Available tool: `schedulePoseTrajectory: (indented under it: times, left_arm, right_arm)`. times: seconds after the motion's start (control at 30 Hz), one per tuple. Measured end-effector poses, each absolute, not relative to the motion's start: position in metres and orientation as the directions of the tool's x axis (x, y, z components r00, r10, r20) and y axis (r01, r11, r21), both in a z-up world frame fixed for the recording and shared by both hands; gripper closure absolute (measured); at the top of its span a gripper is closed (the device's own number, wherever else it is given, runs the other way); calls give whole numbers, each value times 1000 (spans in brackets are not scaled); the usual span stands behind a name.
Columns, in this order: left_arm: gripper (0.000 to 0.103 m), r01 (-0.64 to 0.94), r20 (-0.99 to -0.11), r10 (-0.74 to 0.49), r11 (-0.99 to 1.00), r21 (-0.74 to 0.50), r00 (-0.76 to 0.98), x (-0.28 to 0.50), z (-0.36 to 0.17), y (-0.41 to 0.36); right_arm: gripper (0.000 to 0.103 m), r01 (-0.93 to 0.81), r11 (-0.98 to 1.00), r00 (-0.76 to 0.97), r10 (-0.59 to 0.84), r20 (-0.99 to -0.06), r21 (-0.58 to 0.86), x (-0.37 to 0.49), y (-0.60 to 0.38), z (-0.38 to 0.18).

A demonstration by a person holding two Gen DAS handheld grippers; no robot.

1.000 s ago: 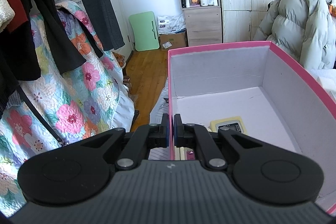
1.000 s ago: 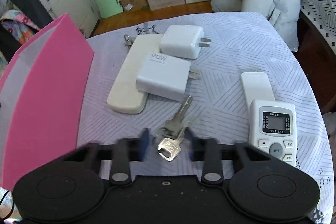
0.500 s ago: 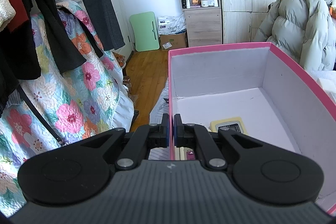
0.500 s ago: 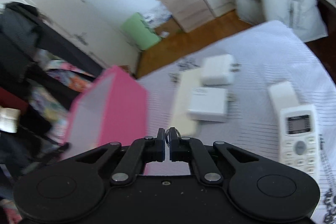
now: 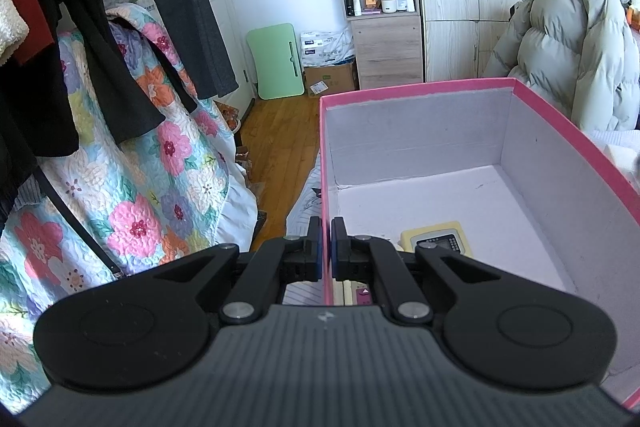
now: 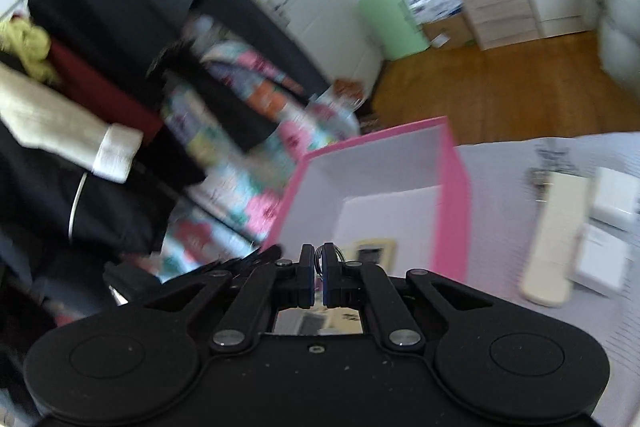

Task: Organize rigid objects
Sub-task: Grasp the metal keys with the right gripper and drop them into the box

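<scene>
Left wrist cam sits behind its jaws, angled down, close on the pink box (image 5: 440,85) wall. Right wrist cam looks down past its jaws from farther back; both share the box interior.

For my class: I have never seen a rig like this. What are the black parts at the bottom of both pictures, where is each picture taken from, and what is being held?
No robot: a person holds a hand-held gripper in each hand, each with its own camera looking along two fingers. In the left camera's view, the left hand-held gripper is shut on the wall of the pink box, which contains a yellow device. In the blurred right view, the right hand-held gripper is shut on a metal key ring near the box. Beside the box, on the pale cloth, lie a cream bar and white blocks.
</scene>
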State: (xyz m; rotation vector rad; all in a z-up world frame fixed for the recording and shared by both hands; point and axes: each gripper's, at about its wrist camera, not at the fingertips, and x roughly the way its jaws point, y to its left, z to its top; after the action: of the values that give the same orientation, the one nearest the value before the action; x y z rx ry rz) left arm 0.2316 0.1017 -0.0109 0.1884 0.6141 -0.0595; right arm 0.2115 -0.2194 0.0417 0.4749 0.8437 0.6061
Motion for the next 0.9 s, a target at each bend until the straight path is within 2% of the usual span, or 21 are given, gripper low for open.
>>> schedulePoseTrajectory:
  times: [0.23,0.43,0.7,0.9]
  left_arm:
    - [100,107,-564,7,980,169,826,230,-10,100]
    - [100,110,-559,8,978,176,829,231,-10,100]
    - [100,110,-556,14,976,189,831,230,-12,99]
    - [100,110,-556,14,976,190,831,231,-12,99]
  right_arm:
    - [98,-324,718,386,695,-606,617,252,-168,16]
    - [98,-317,744,304,667,-680,589,282,-133,-17]
    - [92,-402,778,387,622,-680,483,278,-117,-16]
    - [92,-381,791,448,611,-653,479,260,-149,1]
